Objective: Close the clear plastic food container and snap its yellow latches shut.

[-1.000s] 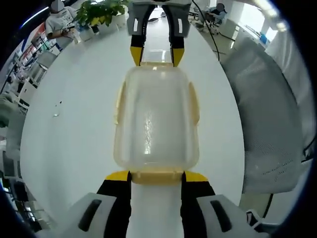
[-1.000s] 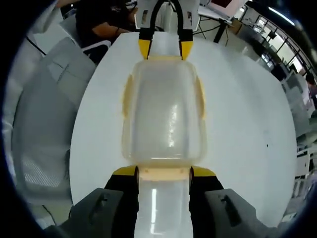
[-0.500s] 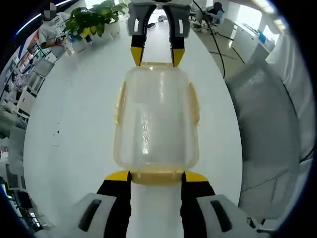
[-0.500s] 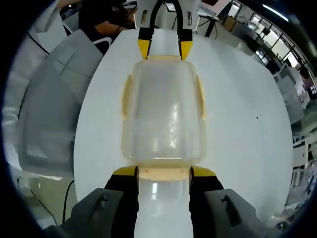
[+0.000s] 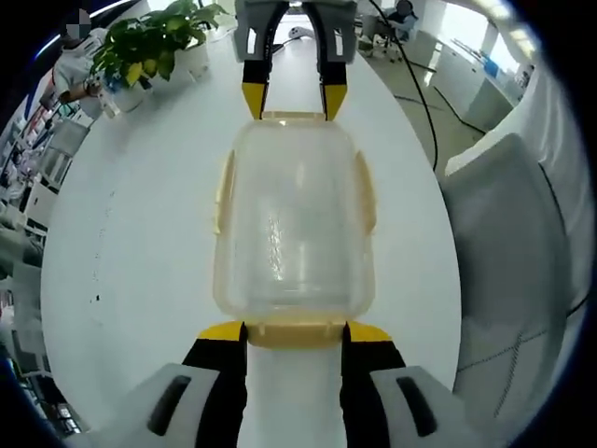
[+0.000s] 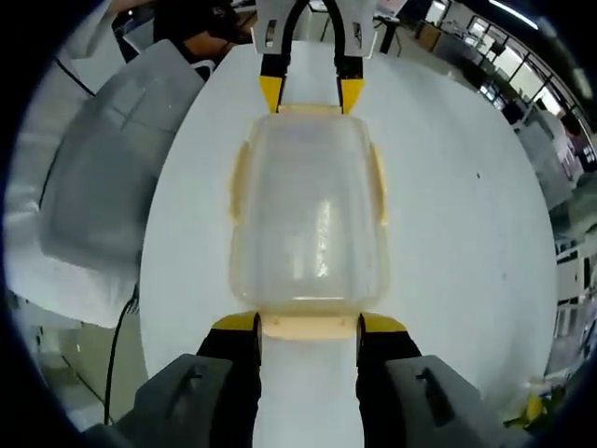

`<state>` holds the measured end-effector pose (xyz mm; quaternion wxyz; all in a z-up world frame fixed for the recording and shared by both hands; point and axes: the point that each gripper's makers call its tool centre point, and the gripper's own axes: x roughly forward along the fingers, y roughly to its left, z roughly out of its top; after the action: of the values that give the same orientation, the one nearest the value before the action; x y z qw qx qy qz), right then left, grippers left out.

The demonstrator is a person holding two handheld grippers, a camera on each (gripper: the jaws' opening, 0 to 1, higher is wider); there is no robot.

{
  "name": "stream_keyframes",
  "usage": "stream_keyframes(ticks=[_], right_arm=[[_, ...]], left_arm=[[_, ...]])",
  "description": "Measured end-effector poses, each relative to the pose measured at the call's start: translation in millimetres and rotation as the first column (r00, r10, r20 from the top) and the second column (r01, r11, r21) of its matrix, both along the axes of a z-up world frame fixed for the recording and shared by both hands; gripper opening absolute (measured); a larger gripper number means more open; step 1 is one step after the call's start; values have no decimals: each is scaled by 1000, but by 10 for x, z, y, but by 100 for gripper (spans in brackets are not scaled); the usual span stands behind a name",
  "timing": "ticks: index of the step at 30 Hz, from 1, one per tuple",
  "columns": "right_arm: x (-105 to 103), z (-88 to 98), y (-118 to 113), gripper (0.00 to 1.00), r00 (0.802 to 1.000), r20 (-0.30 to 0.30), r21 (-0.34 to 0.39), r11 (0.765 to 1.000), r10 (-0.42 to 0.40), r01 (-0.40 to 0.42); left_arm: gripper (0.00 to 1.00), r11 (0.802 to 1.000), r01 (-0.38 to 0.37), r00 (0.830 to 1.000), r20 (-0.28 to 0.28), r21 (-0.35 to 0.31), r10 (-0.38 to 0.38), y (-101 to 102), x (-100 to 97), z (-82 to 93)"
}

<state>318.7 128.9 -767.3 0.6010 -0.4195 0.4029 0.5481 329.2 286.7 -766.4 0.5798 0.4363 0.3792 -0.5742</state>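
Note:
A clear plastic food container (image 5: 294, 224) with its lid on lies lengthwise between my two grippers over the white round table (image 5: 131, 233). Yellow side latches (image 5: 224, 191) lie flat against its long sides. My left gripper (image 5: 296, 331) is shut on the near yellow end latch, a yellow tip at each end of it. At the far end, my right gripper (image 5: 294, 101) holds the opposite end. The right gripper view mirrors this: the container (image 6: 308, 219), my right gripper (image 6: 309, 324) shut on its end latch, my left gripper (image 6: 309, 93) at the far end.
A potted plant (image 5: 154, 42) stands at the table's far left edge. A grey mesh chair (image 5: 508, 243) stands beside the table, the same chair (image 6: 103, 187) seen left in the right gripper view. A cable (image 6: 117, 327) hangs below it. A seated person (image 6: 191, 23) is beyond the table.
Both views have swung across the table and room. The container keeps the same place between the two grippers, and neither grip has changed.

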Motion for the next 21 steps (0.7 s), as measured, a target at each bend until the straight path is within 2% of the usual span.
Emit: stream_keyframes(ticks=[5, 13, 21], right_arm=[[2, -50, -66, 36, 1000, -11, 4, 1000, 22, -22], [15, -112, -45, 36, 998, -19, 30, 998, 61, -61], [-22, -194, -35, 36, 997, -48, 28, 998, 56, -54]], left_arm=[[33, 999, -10, 1000, -8, 38, 10, -65, -14, -70], [33, 997, -46, 999, -21, 69, 48, -24, -34, -174], [33, 995, -54, 998, -32, 88, 57, -7, -59, -206]])
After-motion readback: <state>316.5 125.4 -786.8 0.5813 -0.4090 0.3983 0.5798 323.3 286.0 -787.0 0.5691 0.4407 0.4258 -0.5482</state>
